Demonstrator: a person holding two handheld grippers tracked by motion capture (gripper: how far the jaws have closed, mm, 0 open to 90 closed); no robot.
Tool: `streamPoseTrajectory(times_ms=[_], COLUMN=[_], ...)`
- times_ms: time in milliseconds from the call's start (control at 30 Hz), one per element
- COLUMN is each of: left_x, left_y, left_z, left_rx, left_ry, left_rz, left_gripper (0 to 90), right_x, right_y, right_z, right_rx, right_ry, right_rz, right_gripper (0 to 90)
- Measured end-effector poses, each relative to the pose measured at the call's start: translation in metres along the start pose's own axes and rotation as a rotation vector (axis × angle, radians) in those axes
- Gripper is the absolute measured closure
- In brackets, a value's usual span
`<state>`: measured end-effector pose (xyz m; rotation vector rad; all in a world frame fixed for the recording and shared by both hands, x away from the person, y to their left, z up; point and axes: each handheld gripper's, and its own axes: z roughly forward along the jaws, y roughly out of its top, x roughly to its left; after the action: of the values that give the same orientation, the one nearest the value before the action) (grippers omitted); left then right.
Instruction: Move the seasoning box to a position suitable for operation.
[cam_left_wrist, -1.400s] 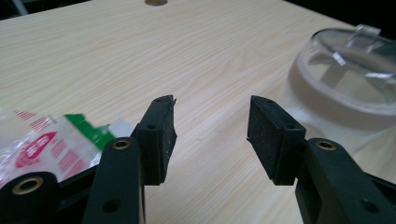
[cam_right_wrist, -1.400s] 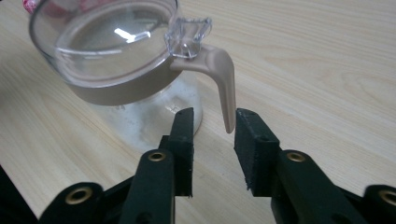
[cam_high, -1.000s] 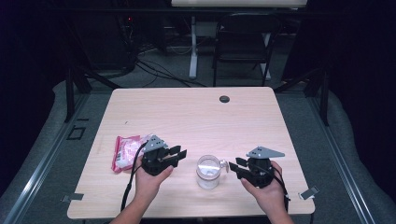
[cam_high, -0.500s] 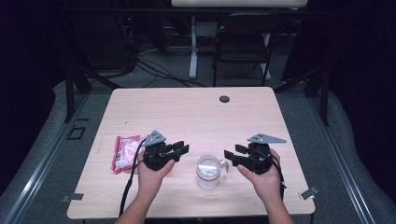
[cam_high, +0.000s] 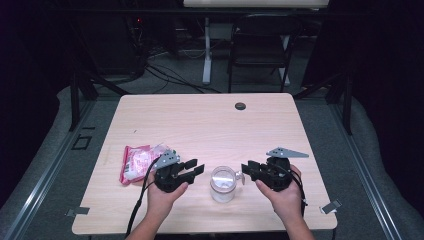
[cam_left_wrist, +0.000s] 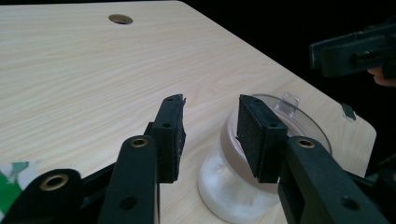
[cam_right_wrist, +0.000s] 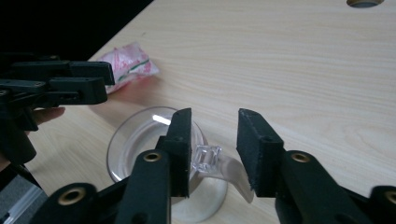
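- One table (cam_high: 210, 125), pale wood, with one dark round hole (cam_high: 240, 106) near its far edge.
- One clear jar (cam_high: 222, 183) stands upright near the front edge between both grippers, long axis vertical, white stuff at its bottom; its small handle (cam_right_wrist: 208, 157) points toward the right gripper.
- One pink packet (cam_high: 135, 162) lies flat, just left of the left gripper.
- Left gripper (cam_high: 192, 167): jaws apart, empty, just been opening; beside the jar.
- Right gripper (cam_high: 248, 171): jaws have just been closing, the handle between them, not pressed; half a second ago they stood wider.
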<state>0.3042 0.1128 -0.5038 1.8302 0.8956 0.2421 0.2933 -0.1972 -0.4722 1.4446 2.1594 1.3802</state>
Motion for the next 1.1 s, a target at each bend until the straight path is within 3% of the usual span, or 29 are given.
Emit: streamPoseTrajectory(times_ms=[67, 267, 433, 700, 900, 1100], left_x=[-0.003, -0.005, -0.007, -0.016, -0.02, -0.021], left_y=[-0.003, -0.007, -0.011, -0.016, -0.018, -0.02], left_z=[0.002, 0.003, 0.004, 0.009, 0.013, 0.016], left_rx=[0.012, 0.073, 0.102, 0.136, 0.166, 0.189], left_ry=[0.009, -0.012, -0.031, -0.044, -0.049, -0.057], left_rz=[0.009, 0.001, 0.007, 0.036, 0.063, 0.062], left_gripper=[60.8, 77.6, 89.1, 90.0, 90.0, 90.0], right_x=[0.0, -0.004, 0.002, 0.002, 0.0, 0.0], right_y=[-0.001, -0.005, -0.005, -0.005, -0.006, -0.006], right_z=[0.003, 0.013, 0.019, 0.023, 0.023, 0.023], right_rx=[0.009, 0.056, 0.081, 0.1, 0.103, 0.098], right_ry=[-0.016, -0.016, -0.012, -0.02, -0.001, -0.004], right_rz=[-0.003, 0.009, -0.016, -0.012, 0.004, 0.002], right_gripper=[69.2, 78.0, 80.6, 83.3, 83.5, 83.6])
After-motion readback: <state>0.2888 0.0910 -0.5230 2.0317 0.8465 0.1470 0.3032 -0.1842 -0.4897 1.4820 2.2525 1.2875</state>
